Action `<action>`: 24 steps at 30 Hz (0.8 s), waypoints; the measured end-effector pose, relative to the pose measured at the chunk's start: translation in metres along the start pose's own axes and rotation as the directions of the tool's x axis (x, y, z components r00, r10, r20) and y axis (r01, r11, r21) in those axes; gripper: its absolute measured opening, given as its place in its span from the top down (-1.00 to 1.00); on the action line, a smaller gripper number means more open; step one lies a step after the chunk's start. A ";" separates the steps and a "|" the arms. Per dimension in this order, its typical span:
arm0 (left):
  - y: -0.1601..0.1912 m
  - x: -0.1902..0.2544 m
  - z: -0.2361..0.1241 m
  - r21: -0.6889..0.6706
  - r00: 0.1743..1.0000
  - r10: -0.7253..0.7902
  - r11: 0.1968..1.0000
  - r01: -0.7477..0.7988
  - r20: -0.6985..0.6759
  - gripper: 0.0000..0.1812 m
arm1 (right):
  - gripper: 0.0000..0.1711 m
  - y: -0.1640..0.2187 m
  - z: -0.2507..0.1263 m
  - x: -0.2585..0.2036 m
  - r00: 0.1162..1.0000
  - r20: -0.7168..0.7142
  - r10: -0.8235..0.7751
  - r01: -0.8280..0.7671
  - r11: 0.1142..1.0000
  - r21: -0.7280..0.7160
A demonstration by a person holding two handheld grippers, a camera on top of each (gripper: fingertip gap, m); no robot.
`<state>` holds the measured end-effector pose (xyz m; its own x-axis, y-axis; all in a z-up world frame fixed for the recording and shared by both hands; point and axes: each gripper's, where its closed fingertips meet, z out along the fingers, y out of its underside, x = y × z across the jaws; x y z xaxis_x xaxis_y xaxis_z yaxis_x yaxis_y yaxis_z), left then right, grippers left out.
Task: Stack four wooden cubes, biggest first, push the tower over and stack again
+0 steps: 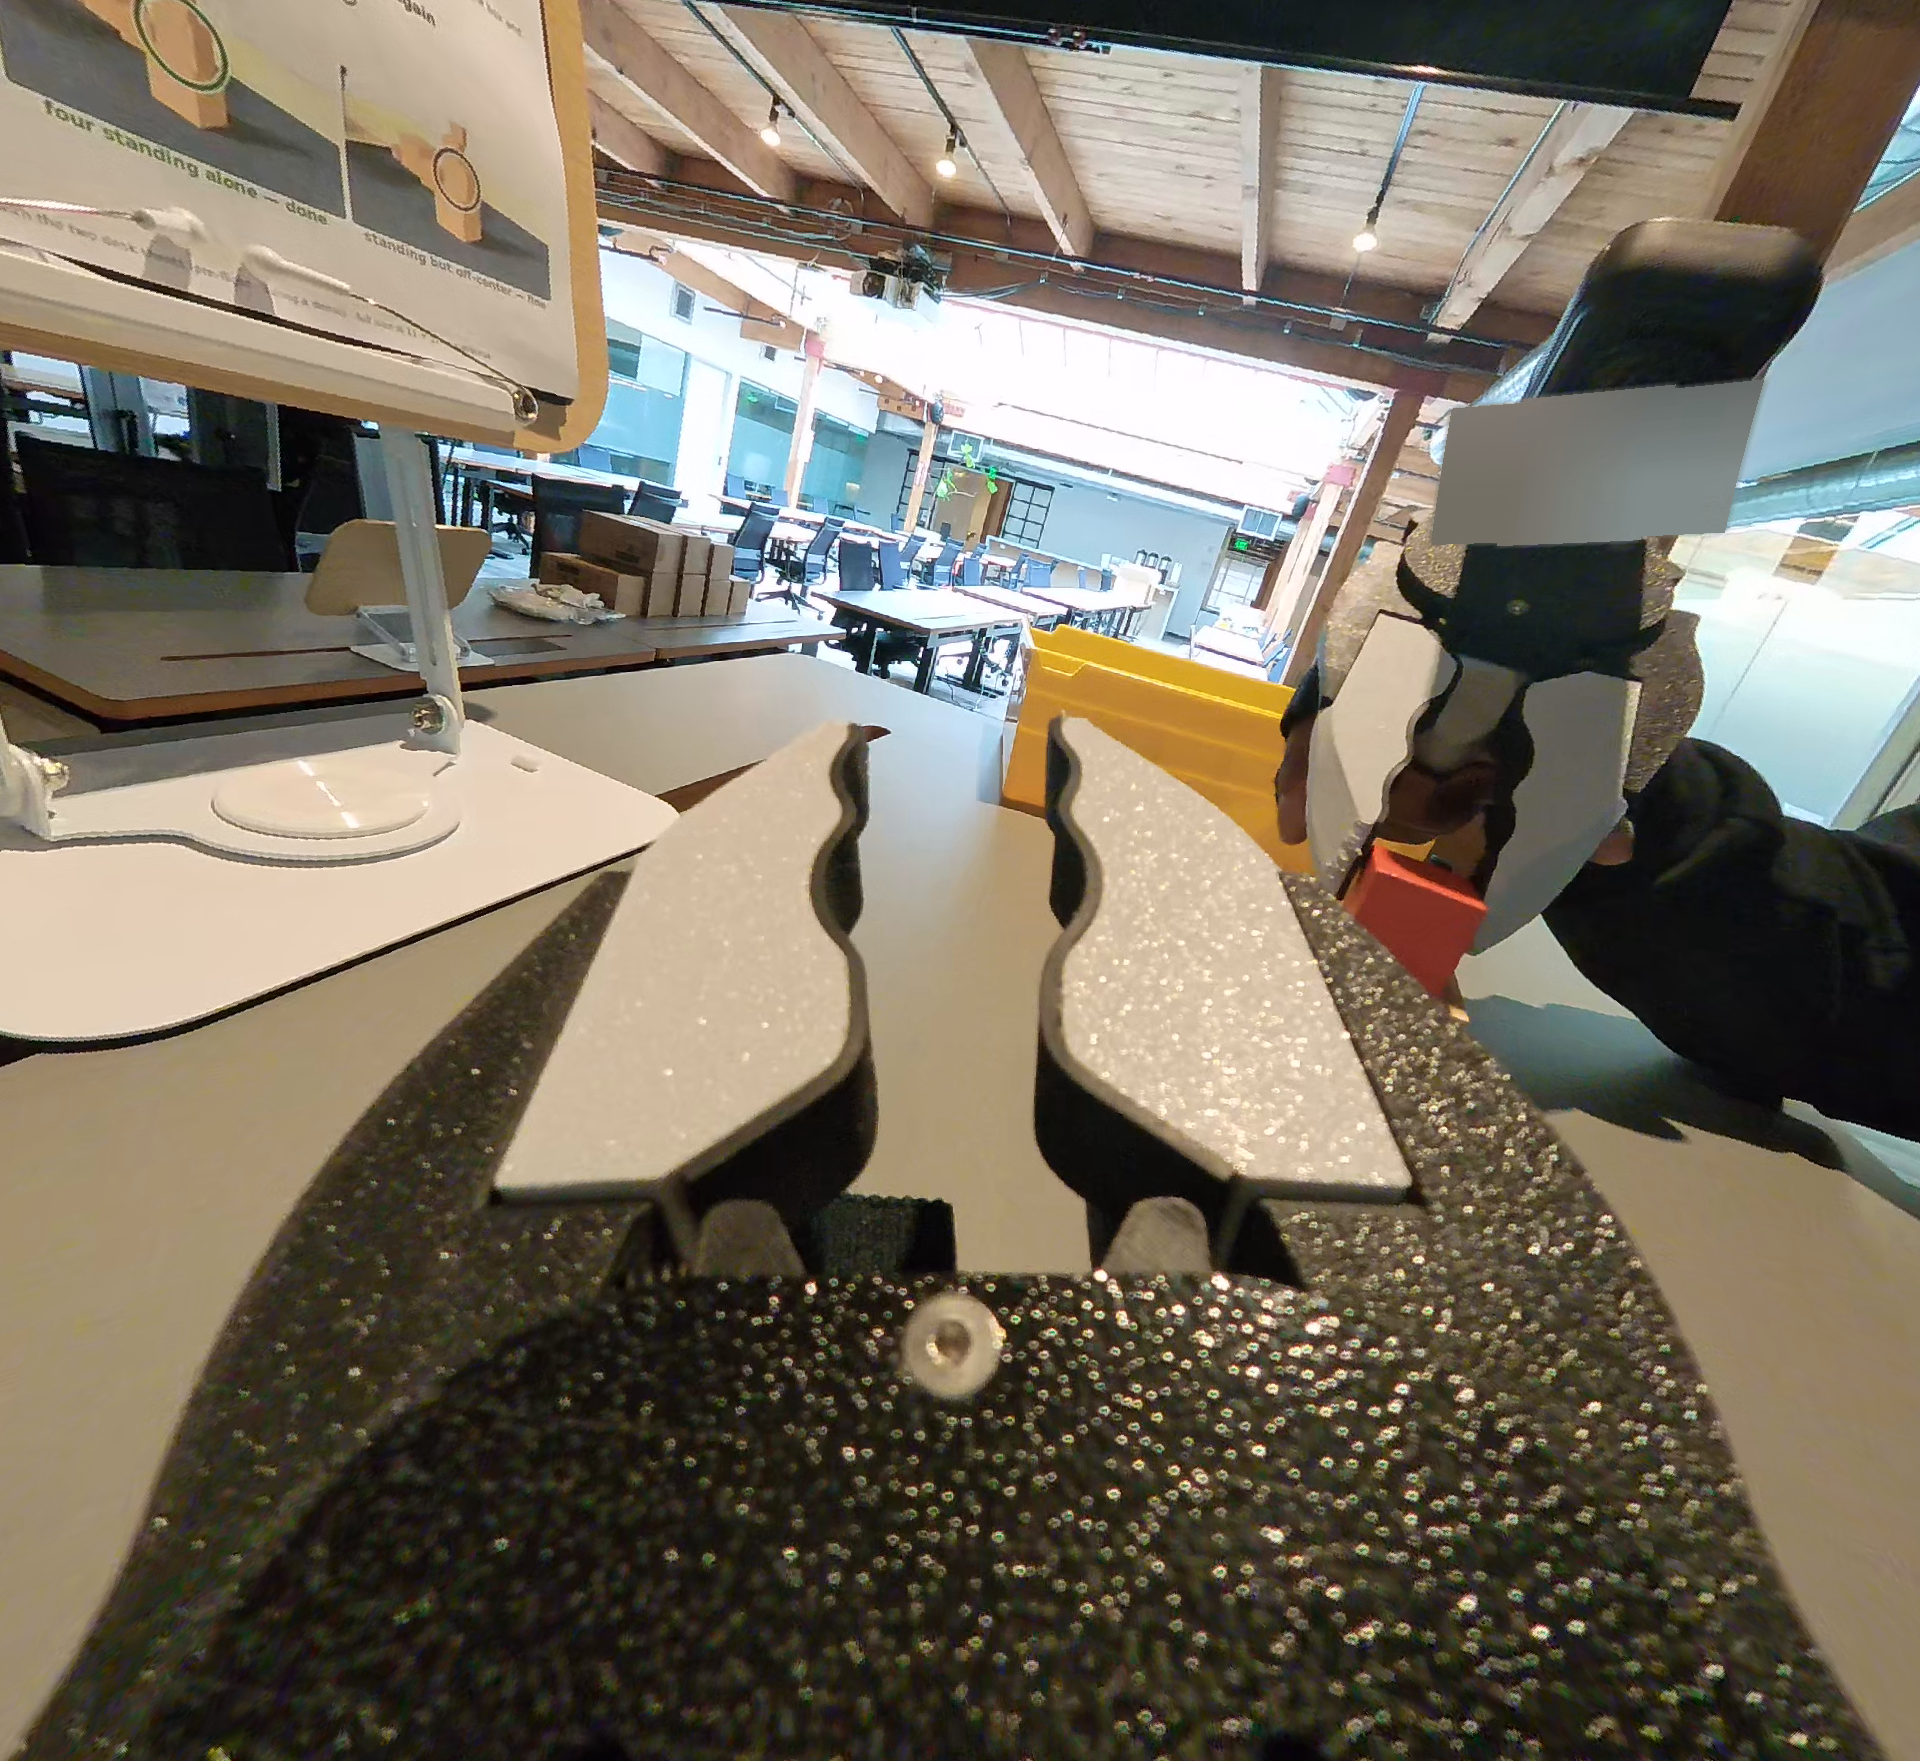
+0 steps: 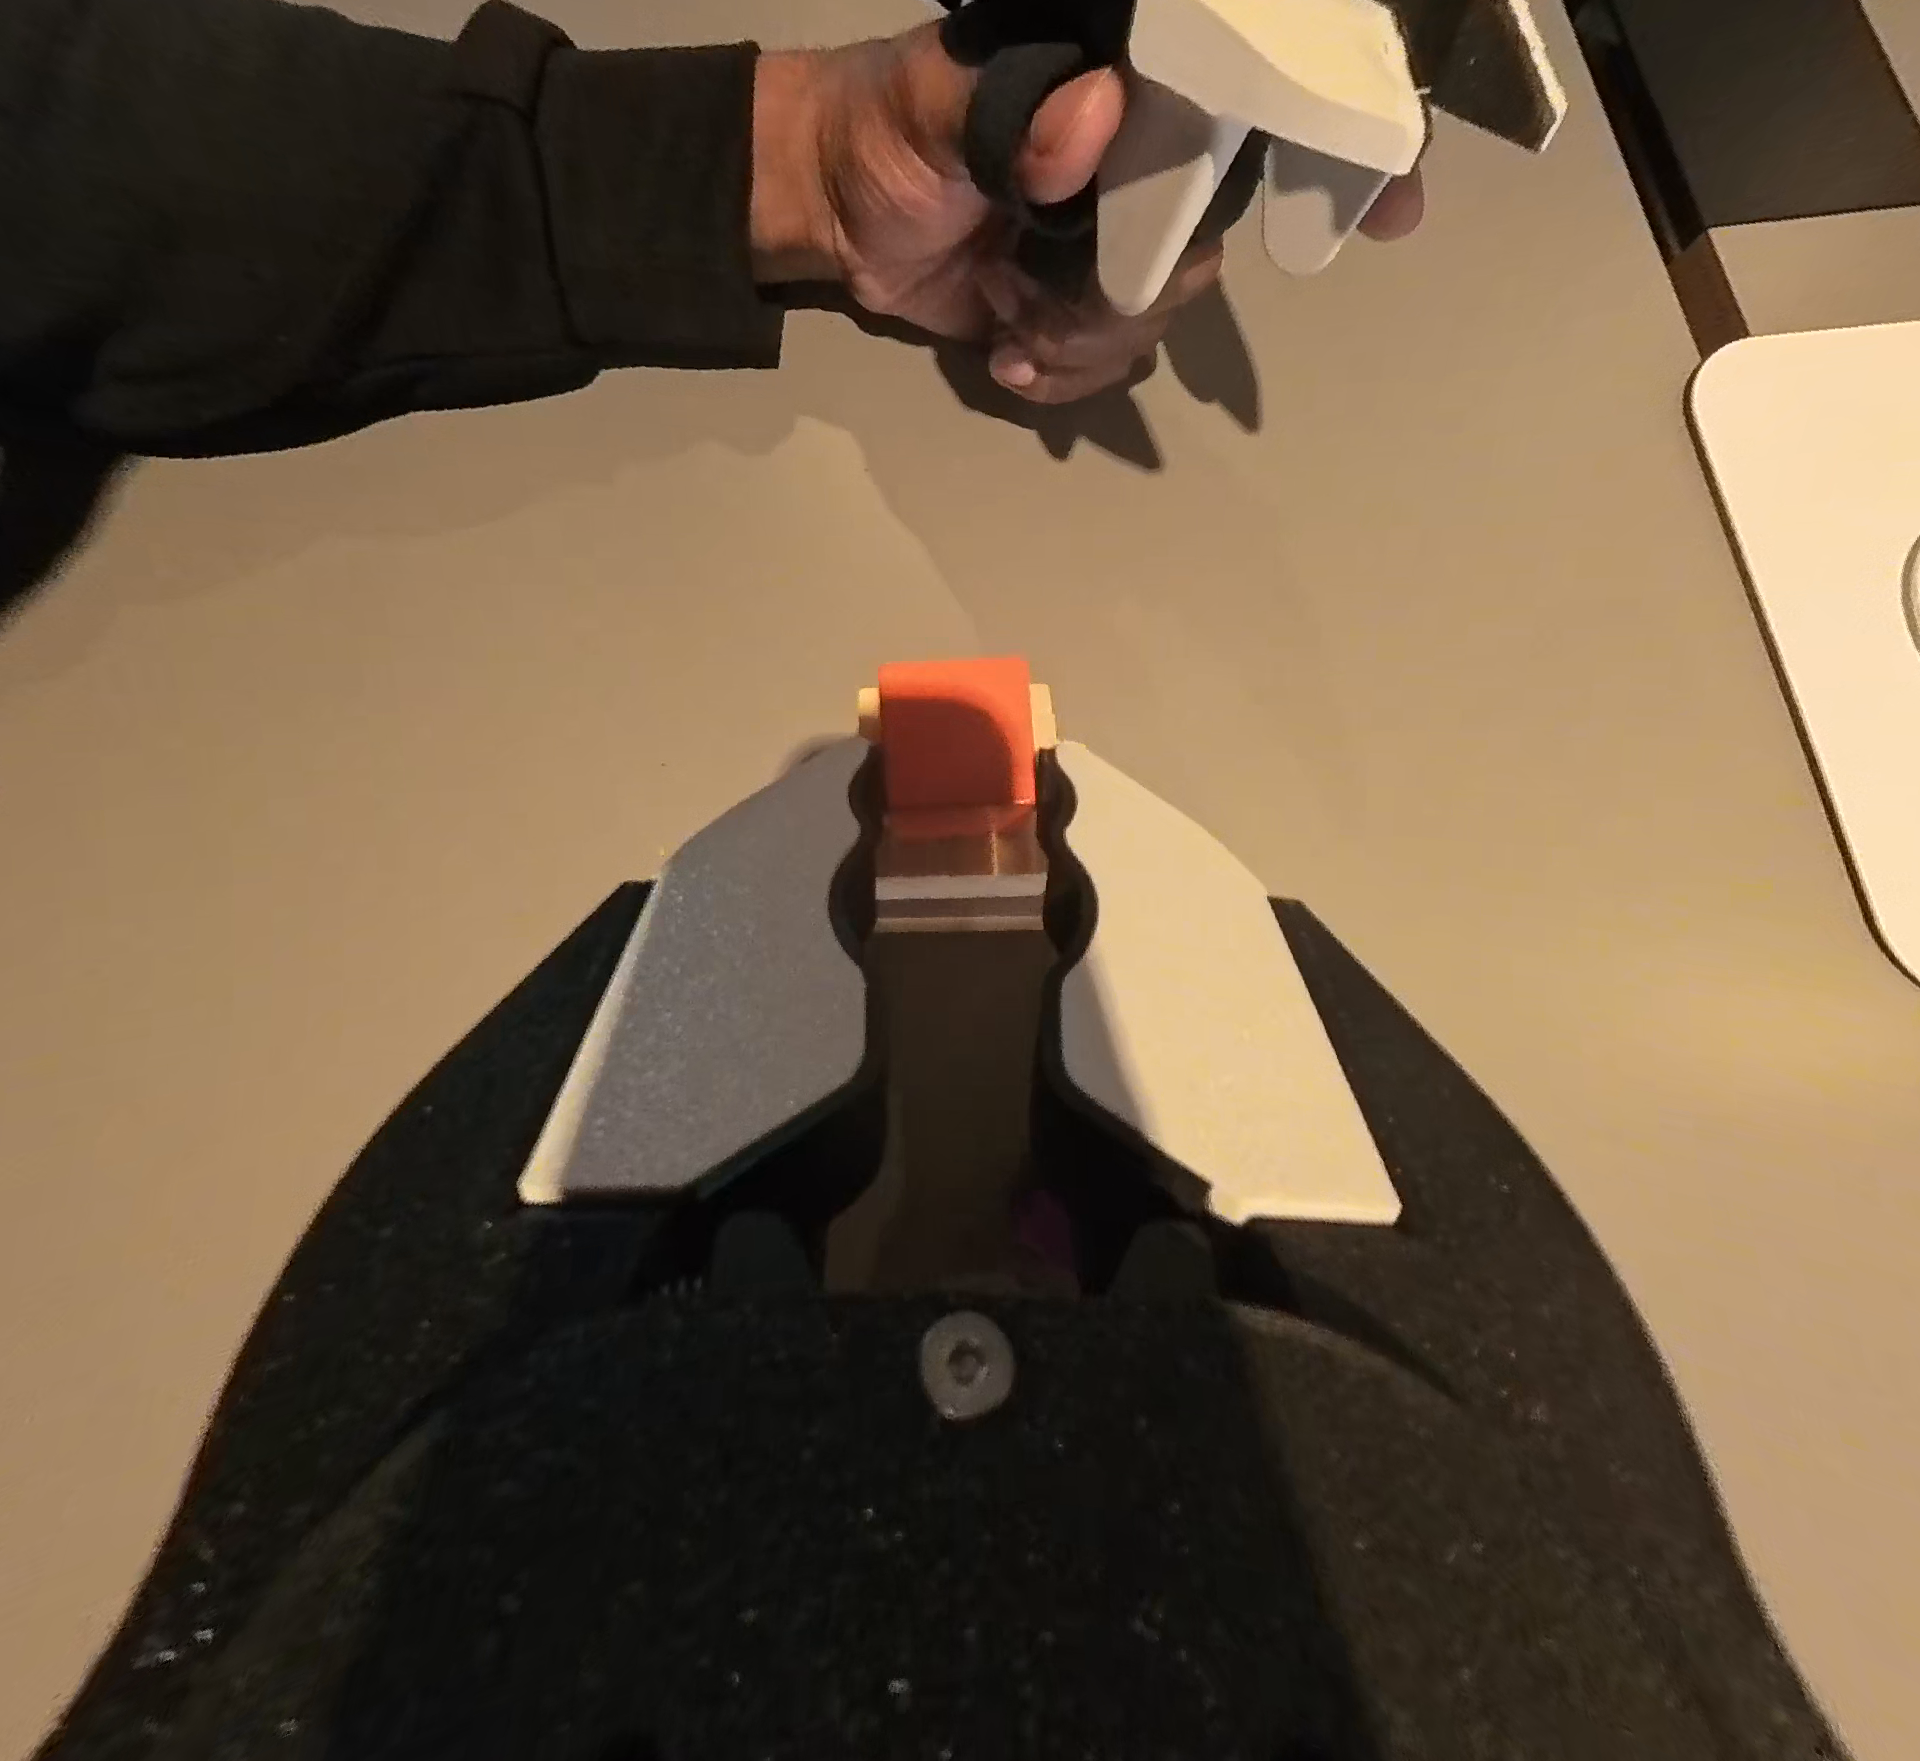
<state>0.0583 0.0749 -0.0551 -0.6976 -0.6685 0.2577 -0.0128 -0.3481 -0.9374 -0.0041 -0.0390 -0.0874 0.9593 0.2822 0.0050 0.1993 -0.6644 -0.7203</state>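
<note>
My right gripper (image 2: 956,755) points down at the grey table (image 2: 416,776) and is shut on a small orange cube (image 2: 951,735) at its fingertips. Just under the orange cube, pale wooden cubes (image 2: 956,864) show as stepped edges between the fingers; how many I cannot tell. In the left wrist view the right gripper (image 1: 1418,901) holds the orange cube (image 1: 1418,922) close above the table. My left gripper (image 1: 956,735) is open and empty, held above the table to the left of the stack. It also shows in the right wrist view (image 2: 1216,267), held by a hand.
A white stand base (image 1: 260,880) with an instruction sheet (image 1: 260,101) stands at the left; the base also shows in the right wrist view (image 2: 1818,620). A yellow bin (image 1: 1143,735) sits at the table's far edge. A dark-sleeved arm (image 2: 312,205) reaches across the table.
</note>
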 end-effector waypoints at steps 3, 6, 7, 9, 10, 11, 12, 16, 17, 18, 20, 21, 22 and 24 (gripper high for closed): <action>0.000 0.000 0.000 0.000 1.000 0.001 1.000 -0.001 -0.001 0.66 | 0.67 0.001 0.000 0.000 1.000 -0.004 0.000 0.000 1.000 -0.008; 0.000 0.000 0.000 -0.001 1.000 0.002 1.000 -0.002 -0.002 0.67 | 0.65 0.006 0.002 0.000 1.000 -0.009 -0.009 0.009 0.999 -0.036; 0.000 0.000 0.000 -0.001 1.000 0.002 1.000 -0.002 -0.003 0.67 | 0.62 0.007 0.003 0.000 1.000 -0.012 -0.014 0.014 0.999 -0.043; 0.000 0.000 0.000 -0.002 1.000 0.001 1.000 -0.001 -0.004 0.68 | 0.57 0.007 0.004 0.001 1.000 -0.014 -0.018 0.018 0.999 -0.041; 0.000 0.001 0.000 -0.002 1.000 0.002 1.000 -0.002 -0.004 0.68 | 0.56 0.006 0.004 0.000 1.000 -0.012 -0.019 0.018 0.999 -0.037; 0.000 0.001 0.000 -0.002 1.000 0.002 1.000 -0.002 -0.005 0.68 | 0.54 0.006 0.003 0.000 1.000 -0.010 -0.021 0.021 0.999 -0.035; 0.000 0.001 0.000 -0.001 1.000 0.002 1.000 -0.002 -0.005 0.68 | 0.52 0.006 0.002 0.000 1.000 -0.010 -0.026 0.025 0.999 -0.035; 0.000 0.001 0.000 0.000 1.000 0.004 1.000 -0.004 -0.006 0.69 | 0.45 0.008 -0.013 0.002 0.999 -0.012 -0.052 0.051 0.998 -0.029; 0.000 0.001 0.000 0.000 1.000 0.004 1.000 -0.004 -0.007 0.69 | 0.45 0.010 -0.020 0.004 0.998 -0.018 -0.060 0.060 0.998 -0.023; 0.000 0.001 0.000 0.002 1.000 0.005 1.000 -0.005 -0.007 0.69 | 0.45 0.012 -0.027 0.008 0.998 -0.031 -0.061 0.061 0.998 -0.016; 0.000 0.001 0.000 0.003 1.000 0.005 1.000 -0.005 -0.008 0.69 | 0.46 0.019 -0.039 0.022 0.996 -0.074 -0.044 0.045 0.999 0.007; 0.000 0.001 0.000 0.003 1.000 0.005 1.000 -0.005 -0.008 0.69 | 0.47 0.024 -0.043 0.029 0.996 -0.090 -0.021 0.023 0.999 0.029; 0.000 0.001 0.000 0.004 1.000 0.005 1.000 -0.005 -0.008 0.69 | 0.47 0.031 -0.045 0.037 0.995 -0.100 0.015 -0.009 0.998 0.058; -0.001 0.001 0.000 0.005 1.000 0.004 1.000 -0.004 -0.008 0.70 | 0.48 0.047 -0.042 0.052 0.986 -0.126 0.107 -0.090 0.986 0.137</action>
<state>0.0575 0.0745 -0.0543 -0.7031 -0.6649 0.2519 -0.0059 -0.3488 -0.9372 0.0640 -0.0850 -0.0917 0.9927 0.1197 0.0152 0.0830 -0.5856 -0.8063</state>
